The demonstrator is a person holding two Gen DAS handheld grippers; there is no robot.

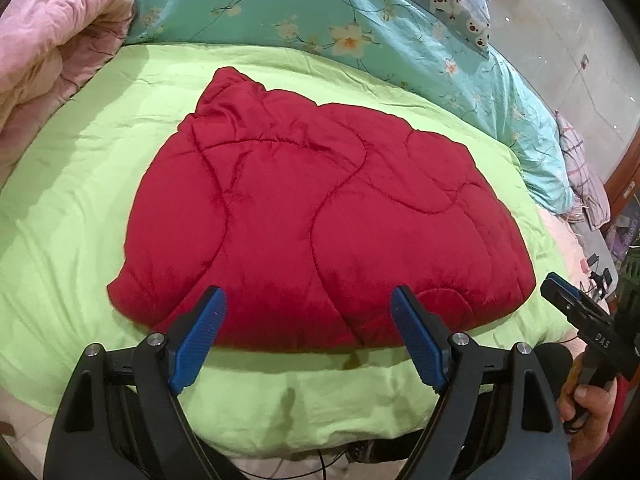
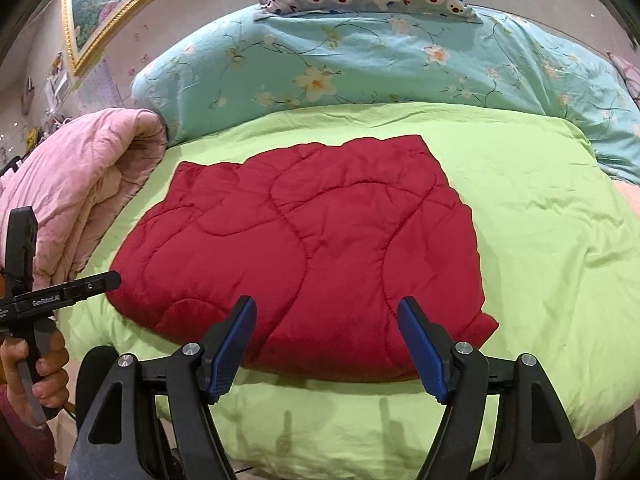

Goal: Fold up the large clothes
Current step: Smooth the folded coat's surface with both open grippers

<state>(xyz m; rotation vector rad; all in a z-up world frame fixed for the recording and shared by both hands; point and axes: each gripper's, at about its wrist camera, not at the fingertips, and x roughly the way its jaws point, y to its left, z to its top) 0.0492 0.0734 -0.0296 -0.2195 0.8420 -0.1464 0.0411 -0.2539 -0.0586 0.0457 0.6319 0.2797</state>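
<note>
A red quilted garment [image 1: 320, 216] lies folded and flat at the centre of a lime-green cover [image 1: 72, 208] on a bed, its near edge just beyond both grippers in each wrist view. The left gripper [image 1: 308, 312] hangs above that near edge at the lower centre of its frame, jaws wide apart, blue pads [image 1: 198, 344] clear of the fabric and holding nothing. The right gripper [image 2: 326, 320] sits likewise at the lower centre of its own frame, jaws wide and empty. A hand [image 2: 36, 368] grips the left tool's handle at lower left of the right view. A pink quilt [image 2: 80, 184] is bundled at left, a floral turquoise duvet [image 2: 360, 64] across the top.
</note>
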